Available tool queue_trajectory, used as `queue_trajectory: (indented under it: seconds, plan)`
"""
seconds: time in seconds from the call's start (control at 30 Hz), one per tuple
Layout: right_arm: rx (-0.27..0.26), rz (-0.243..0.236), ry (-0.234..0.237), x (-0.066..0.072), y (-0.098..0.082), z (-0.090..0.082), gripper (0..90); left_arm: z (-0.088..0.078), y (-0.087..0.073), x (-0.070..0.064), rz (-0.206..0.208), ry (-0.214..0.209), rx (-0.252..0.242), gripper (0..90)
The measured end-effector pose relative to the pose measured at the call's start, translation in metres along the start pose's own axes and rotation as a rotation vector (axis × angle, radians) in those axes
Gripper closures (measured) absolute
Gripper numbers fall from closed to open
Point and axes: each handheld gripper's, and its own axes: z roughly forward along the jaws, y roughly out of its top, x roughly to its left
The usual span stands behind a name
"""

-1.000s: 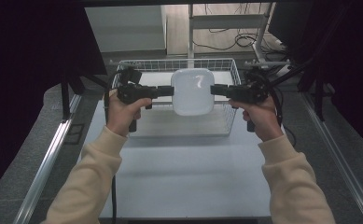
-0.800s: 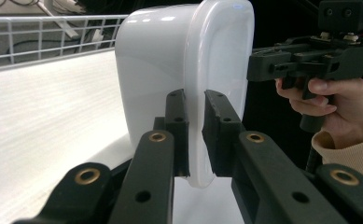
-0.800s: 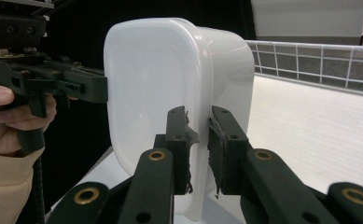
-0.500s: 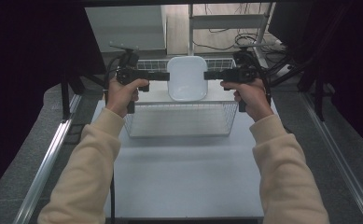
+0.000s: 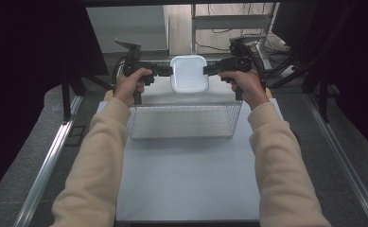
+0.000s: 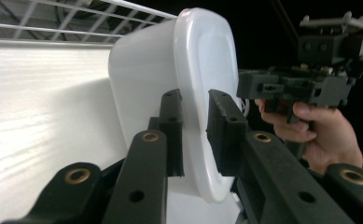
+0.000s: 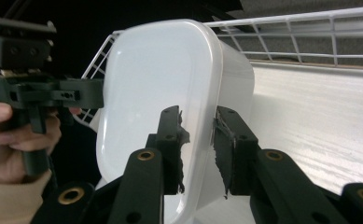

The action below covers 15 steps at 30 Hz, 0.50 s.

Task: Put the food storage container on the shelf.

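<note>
A white lidded plastic container [image 5: 189, 73] sits beyond the far rim of the wire basket [image 5: 186, 121], seemingly resting on the white table top. My left gripper [image 5: 170, 71] meets its left rim and my right gripper [image 5: 206, 70] its right rim. In the left gripper view the container's rim [image 6: 193, 93] lies between the jaws of my left gripper [image 6: 195, 116]. In the right gripper view the rim [image 7: 202, 84] lies between the jaws of my right gripper [image 7: 198, 126]. Both pairs of jaws have just been opening, and the pads stand slightly off the rim.
The wire basket has nothing in it and stands mid-table, with bare white table [image 5: 186, 179] in front of it. Metal rails run along both sides of the table. A shelf frame and cables stand behind the far edge.
Both hands carried the container from above the basket to just past its far rim and a little lower. The jaws now stand slightly wider around the rim.
</note>
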Motion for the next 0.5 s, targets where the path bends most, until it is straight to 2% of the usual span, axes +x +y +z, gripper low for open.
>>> queue_trajectory:
  seconds: [0.03,0.1,0.13,0.23,0.27,0.33,0.4,0.43,0.47,0.5]
  plan:
    - [0.001,0.014,0.001,-0.002,0.001,0.002,70.8,0.002,0.002,0.006,-0.045,-0.015,-0.013,76.5]
    - [0.003,0.088,0.008,-0.008,0.005,0.007,69.5,0.005,0.003,0.015,-0.093,-0.036,-0.027,75.8]
    - [0.003,0.104,0.009,-0.009,0.005,0.008,69.1,0.006,0.003,0.017,-0.102,-0.034,-0.032,75.8]
    - [0.009,0.134,-0.004,-0.013,0.005,0.012,67.4,0.008,0.003,0.02,-0.102,-0.021,-0.024,74.6]
    - [0.009,0.134,-0.004,-0.013,0.005,0.012,67.4,0.009,0.003,0.022,-0.105,-0.029,-0.028,74.6]
    - [-0.005,0.162,0.015,-0.017,0.004,0.014,67.2,0.01,0.002,0.024,-0.11,-0.035,-0.034,72.8]
    - [-0.008,0.16,0.013,-0.016,0.004,0.014,67.0,0.011,0.002,0.022,-0.106,-0.026,-0.033,70.9]
    - [-0.013,0.145,0.007,-0.014,0.002,0.015,60.0,0.013,0.001,0.018,-0.087,-0.011,-0.034,63.4]
    - [-0.013,0.145,0.007,-0.014,0.002,0.015,60.0,0.013,0.001,0.018,-0.087,-0.011,-0.034,58.6]
    - [-0.053,0.134,0.012,-0.007,0.0,0.013,45.9,0.013,0.001,0.016,-0.067,-0.01,-0.039,51.8]
